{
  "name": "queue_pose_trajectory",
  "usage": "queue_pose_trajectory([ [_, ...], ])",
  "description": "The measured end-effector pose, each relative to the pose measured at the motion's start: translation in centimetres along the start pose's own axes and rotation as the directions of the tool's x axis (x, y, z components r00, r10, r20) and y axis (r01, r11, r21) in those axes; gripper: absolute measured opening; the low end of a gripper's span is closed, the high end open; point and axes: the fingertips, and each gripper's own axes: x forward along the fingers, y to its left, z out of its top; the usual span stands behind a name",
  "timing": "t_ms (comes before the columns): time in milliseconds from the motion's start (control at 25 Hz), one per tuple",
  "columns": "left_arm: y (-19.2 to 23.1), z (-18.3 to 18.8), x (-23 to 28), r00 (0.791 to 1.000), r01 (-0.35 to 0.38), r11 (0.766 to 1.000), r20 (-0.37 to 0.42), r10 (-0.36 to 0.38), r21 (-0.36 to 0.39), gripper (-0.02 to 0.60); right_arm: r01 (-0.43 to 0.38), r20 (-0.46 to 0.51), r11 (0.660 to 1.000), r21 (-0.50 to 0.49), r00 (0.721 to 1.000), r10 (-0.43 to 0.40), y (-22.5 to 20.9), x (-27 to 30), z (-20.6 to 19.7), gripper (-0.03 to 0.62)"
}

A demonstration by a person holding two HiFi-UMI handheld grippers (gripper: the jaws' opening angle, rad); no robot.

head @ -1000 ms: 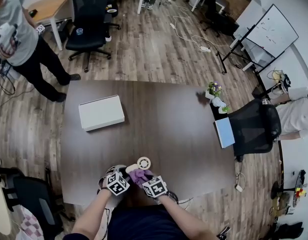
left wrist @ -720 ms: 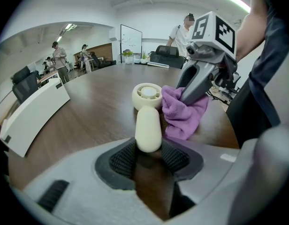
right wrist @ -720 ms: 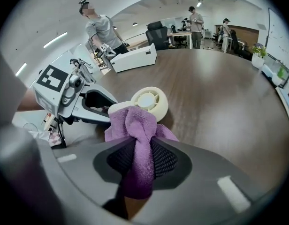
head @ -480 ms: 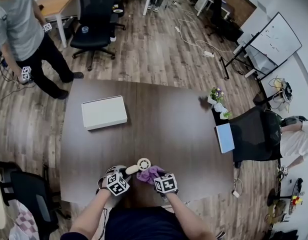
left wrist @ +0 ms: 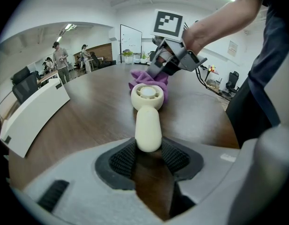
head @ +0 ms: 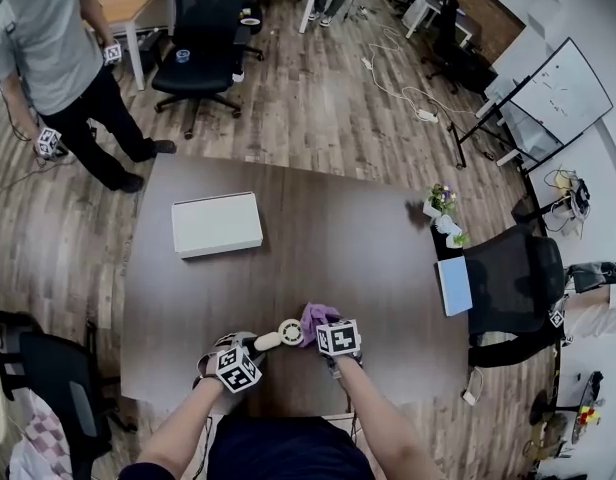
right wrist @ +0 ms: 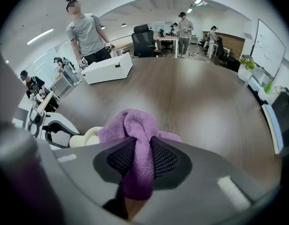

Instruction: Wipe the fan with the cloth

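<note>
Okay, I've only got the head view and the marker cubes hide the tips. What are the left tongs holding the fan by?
Observer: The left tongs clamp the cream fan by the end of its handle, head pointing away.
Operator: And the other hand?
Observer: The right tongs pinch a fold of the purple cloth between their pads.
Operator: Is it on the fan?
Observer: It's bunched at the far side of the fan's head; contact I can't confirm.
</note>
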Motion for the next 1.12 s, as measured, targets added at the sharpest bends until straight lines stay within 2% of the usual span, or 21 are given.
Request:
queue_pose_trajectory([
  [160, -0.1, 0.1, 0.1, 1.000, -0.003, 1.000, -0.005, 0.003, 0.002, 0.172, 0.012, -0.019, 0.990, -0.138, 1.000, -0.015, 1.5, 1.4, 2.8, 0.106],
  [280, 0.0, 0.2, 0.2, 1.000, -0.003, 1.000, -0.010, 0.003, -0.004, 0.172, -0.016, -0.047, 0.957, -0.288, 0.999, 0.002, 3.9, 2.6, 4.3, 0.106],
  [360, 0.1, 0.2, 0.2, 1.000, -0.009, 1.000, -0.012, 0.008, -0.006, 0.173, -0.008, -0.062, 0.934, -0.358, 0.998, -0.015, 4.7, 2.9, 4.9, 0.105],
  [680, 0.0, 0.2, 0.2, 1.000, -0.018, 1.000, -0.024, 0.018, -0.001, 0.191, -0.020, -0.071, 0.914, -0.405, 0.997, -0.010, 5.6, 3.2, 4.7, 0.104],
  [800, -0.4, 0.6, 0.4, 1.000, -0.009, 1.000, -0.029, 0.009, 0.012, 0.216, -0.019, -0.082, 0.919, -0.394, 0.997, -0.015, 5.7, 3.2, 4.3, 0.104],
  [960, -0.7, 1.2, 1.2, 0.998, -0.002, 0.999, -0.068, 0.005, 0.042, 0.215, -0.024, -0.080, 0.921, -0.389, 0.997, -0.008, 5.9, 3.0, 4.3, 0.104],
  [1120, -0.8, 1.3, 1.5, 0.996, 0.007, 1.000, -0.087, -0.004, 0.027, 0.203, -0.029, -0.079, 0.924, -0.381, 0.997, -0.001, 6.0, 3.1, 3.9, 0.104],
])
